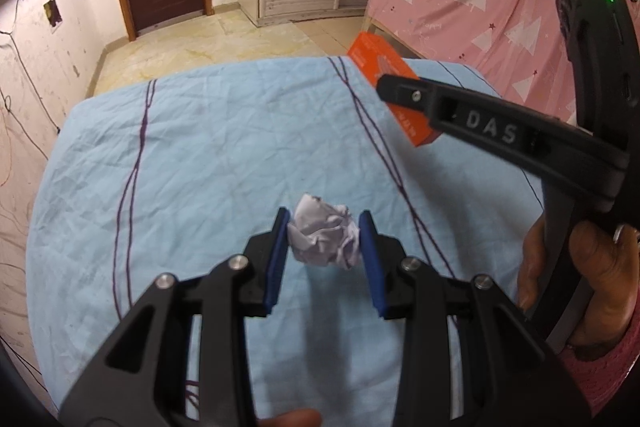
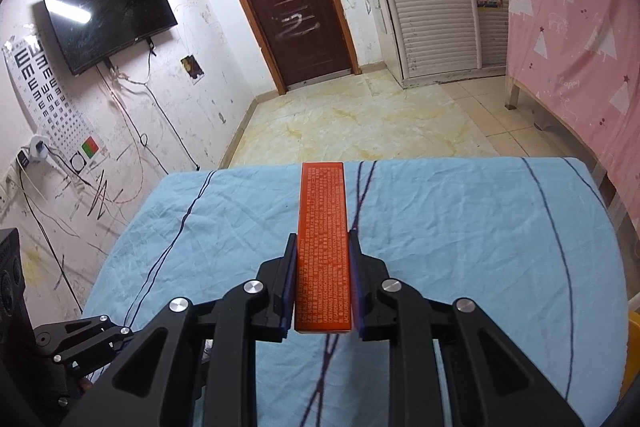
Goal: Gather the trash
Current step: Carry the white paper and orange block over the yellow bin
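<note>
Left gripper (image 1: 323, 247) has its jaws clamped on a crumpled paper ball (image 1: 324, 237), blue pads (image 1: 280, 255) pressing both sides; the ball seems lifted just above the blue sheet (image 1: 200, 147), though contact is hard to judge. Right gripper (image 2: 323, 281) has jaws narrow, gripping the near end of a long orange box (image 2: 323, 247), whose far end sticks out over the sheet. In the left wrist view the same box (image 1: 394, 87) shows held up near the far right edge of the bed, with a hand (image 1: 592, 267) on the gripper handle.

Handling guess: the paper ball looks very light, soft and crushable, with no slip risk; squeezing anywhere across its middle should work. The box is probably thin card, light, stiff along its length but easy to dent on its flat faces. Held at one end it may tip, so a hold nearer the middle on the narrow sides would be steadier.

Writing: "DAS" in raised letters on the right gripper's arm. The box's top face is covered in small white print, too fine to read. An eye chart (image 2: 44, 79) of E symbols hangs on the wall.
</note>
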